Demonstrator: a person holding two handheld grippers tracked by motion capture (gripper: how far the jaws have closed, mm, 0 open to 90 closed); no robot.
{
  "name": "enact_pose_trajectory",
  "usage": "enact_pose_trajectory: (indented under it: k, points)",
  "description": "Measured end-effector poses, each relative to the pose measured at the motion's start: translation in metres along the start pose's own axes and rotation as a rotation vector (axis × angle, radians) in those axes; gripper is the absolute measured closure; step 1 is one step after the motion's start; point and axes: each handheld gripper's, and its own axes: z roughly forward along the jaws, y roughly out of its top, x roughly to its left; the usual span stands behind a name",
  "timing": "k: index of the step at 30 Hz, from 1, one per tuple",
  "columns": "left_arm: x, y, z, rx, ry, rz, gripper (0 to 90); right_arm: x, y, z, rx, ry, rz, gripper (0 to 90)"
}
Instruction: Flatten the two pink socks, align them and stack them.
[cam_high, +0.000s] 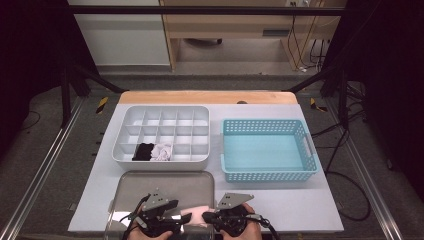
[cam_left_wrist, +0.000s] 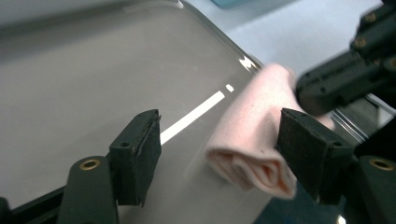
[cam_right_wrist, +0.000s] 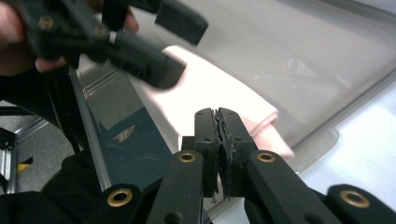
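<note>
A single pink cloth (cam_left_wrist: 254, 149), folded into a long roll, lay at the near edge of the one metal tray (cam_high: 165, 182), partly hanging over that rim. In the left gripper view its long axis ran from a layered open end close to the camera, between the fingers, away and up toward the other gripper. In the high view the same cloth (cam_high: 196, 215) lay crosswise between the two tools.

The left gripper (cam_left_wrist: 219, 144) stood with its fingers well apart. The cloth's near end sat in the gap, close against the right-hand pad (cam_left_wrist: 308, 154) and clear of the left-hand one; whether it touched the right-hand pad I could not tell. The right gripper (cam_right_wrist: 219, 140) had its fingers pressed together. In the right gripper view the cloth (cam_right_wrist: 210, 100) lay just beyond and beneath those tips; whether a fold of it was pinched between them I could not tell.

Farther off from both grippers stood one white divided organiser (cam_high: 161, 135) and one light blue basket (cam_high: 268, 150), side by side on the table (cam_high: 280, 205). Two bundles filled neighbouring compartments in the organiser's near row: one black (cam_high: 143, 151), one pale (cam_high: 162, 151).
</note>
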Motion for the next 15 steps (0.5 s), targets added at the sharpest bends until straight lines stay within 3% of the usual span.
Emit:
enact_pose_trajectory:
  k: [4, 11, 15]
  points:
    - [-0.004, -0.002, 0.005, 0.022, -0.035, 0.014, 29.4, -0.001, -0.001, 0.001, 0.001, -0.012, -0.010, 87.3]
    - [-0.009, -0.002, 0.008, 0.036, -0.090, 0.021, 48.7, -0.003, 0.001, 0.003, -0.002, -0.031, -0.016, 86.0]
    - [-0.012, -0.001, 0.007, 0.039, -0.082, 0.025, 56.9, -0.004, 0.001, 0.003, -0.002, -0.032, -0.010, 86.2]
